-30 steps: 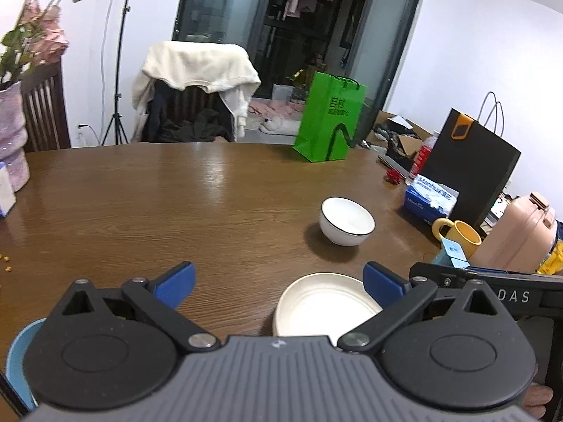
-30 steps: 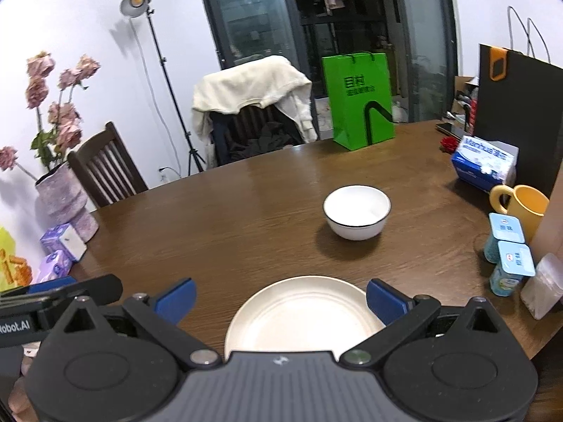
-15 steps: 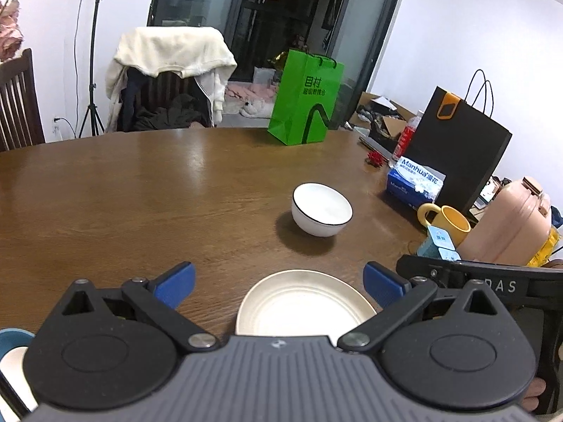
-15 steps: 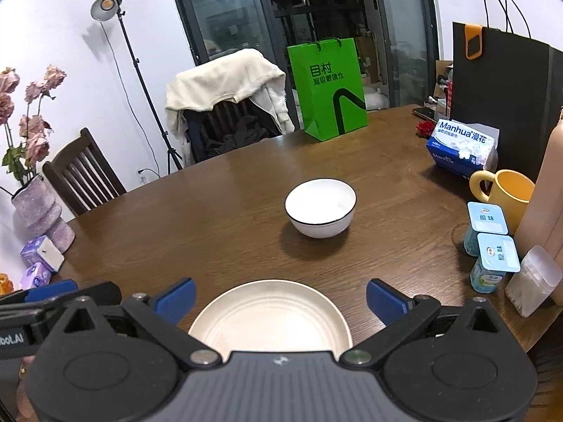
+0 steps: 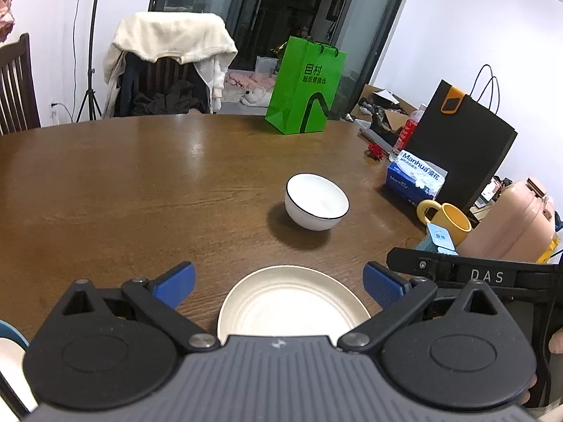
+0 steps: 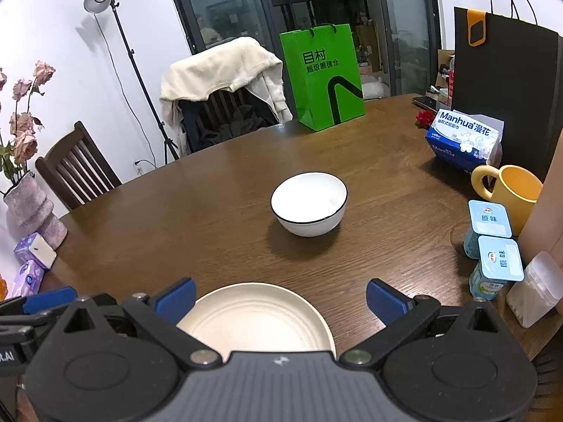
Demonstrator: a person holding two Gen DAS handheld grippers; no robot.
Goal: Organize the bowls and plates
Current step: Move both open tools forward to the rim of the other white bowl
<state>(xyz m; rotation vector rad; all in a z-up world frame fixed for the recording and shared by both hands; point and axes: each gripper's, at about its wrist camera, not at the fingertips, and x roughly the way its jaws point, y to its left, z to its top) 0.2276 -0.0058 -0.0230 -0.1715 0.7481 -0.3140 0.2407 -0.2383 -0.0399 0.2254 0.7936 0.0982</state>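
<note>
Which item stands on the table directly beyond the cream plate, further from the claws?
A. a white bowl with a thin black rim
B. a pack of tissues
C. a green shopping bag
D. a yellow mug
A: the white bowl sits mid-table straight past the cream plate, while the mug, bag and tissues stand off at the table's edges.

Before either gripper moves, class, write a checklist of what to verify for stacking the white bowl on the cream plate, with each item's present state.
1. Left gripper open, nothing held: ok.
2. Right gripper open, nothing held: ok.
3. White bowl upright and looks to hold nothing: ok.
4. Cream plate flat on the table, nothing on it: ok.
5. Bare table between bowl and plate: ok.
6. Yogurt cups and yellow mug stand to the right of the bowl, apart from it: ok.
</note>
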